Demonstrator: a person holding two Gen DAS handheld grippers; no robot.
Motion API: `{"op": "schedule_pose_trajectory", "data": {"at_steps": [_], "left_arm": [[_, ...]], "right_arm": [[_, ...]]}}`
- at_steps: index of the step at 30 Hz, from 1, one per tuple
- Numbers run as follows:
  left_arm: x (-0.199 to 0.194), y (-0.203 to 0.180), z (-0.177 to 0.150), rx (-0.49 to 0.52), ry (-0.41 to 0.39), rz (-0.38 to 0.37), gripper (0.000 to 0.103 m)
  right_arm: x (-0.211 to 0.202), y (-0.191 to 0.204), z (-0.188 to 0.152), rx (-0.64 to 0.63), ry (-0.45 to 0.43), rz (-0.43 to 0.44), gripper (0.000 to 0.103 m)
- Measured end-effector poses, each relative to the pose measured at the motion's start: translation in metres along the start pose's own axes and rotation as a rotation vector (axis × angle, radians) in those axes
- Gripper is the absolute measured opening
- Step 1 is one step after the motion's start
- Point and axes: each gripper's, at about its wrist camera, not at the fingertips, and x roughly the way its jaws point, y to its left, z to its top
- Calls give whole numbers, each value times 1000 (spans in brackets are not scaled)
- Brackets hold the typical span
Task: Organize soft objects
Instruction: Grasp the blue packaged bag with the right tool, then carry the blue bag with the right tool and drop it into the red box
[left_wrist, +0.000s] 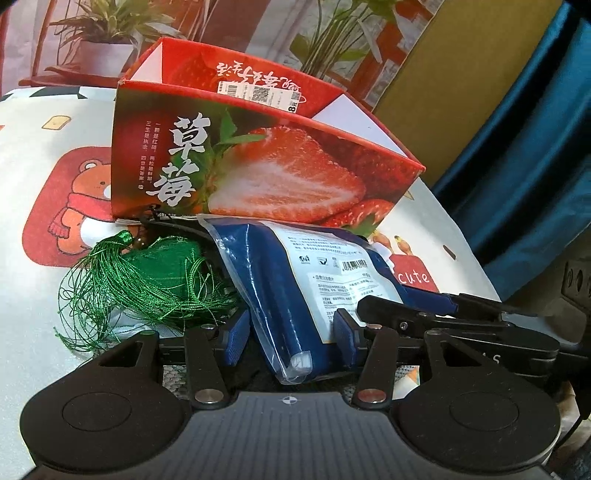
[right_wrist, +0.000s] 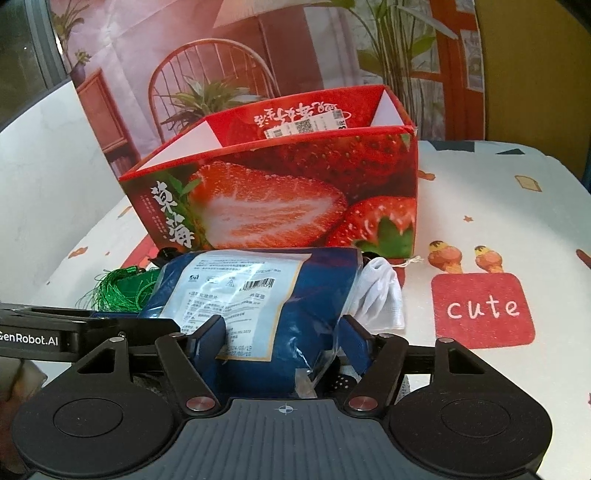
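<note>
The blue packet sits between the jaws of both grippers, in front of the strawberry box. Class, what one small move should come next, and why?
Probably lift the blue packet slightly off the tablecloth. Both the left gripper and the right gripper straddle it, and the open strawberry box just behind looks like its home. Raising it first should clear the green tassel and white cloth beside it.

Blue plastic-wrapped pack (left_wrist: 280, 295) before strawberry box (left_wrist: 258, 166)

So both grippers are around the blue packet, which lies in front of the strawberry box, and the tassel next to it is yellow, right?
Nearly. The tassel is green, not yellow; the left wrist view shows it clearly. The rest holds: both grippers straddle the blue packet, lying before the strawberry box.
</note>
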Motion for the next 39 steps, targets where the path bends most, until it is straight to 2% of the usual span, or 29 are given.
{"op": "schedule_pose_trajectory", "data": {"at_steps": [3,8,14,21,25,39], "left_arm": [[-1,0,0,5,-2,-2,51],[-3,0,0,10,-10,-11,51],[-13,1,3,27,-44,-21,49],[-41,-13,15,148,-134,-42,54],[-58,-21,27,184,-199,-48,57],[-80,-27,87,145,-363,-59,59]], "right_arm": [[0,1,1,1,3,4,63],[-5,1,2,28,-7,46,54],[-16,10,7,-12,-49,68,45],[-36,17,22,-50,-138,94,44],[-51,25,33,-95,-198,99,44],[-63,40,107,-179,-311,143,44]]}}
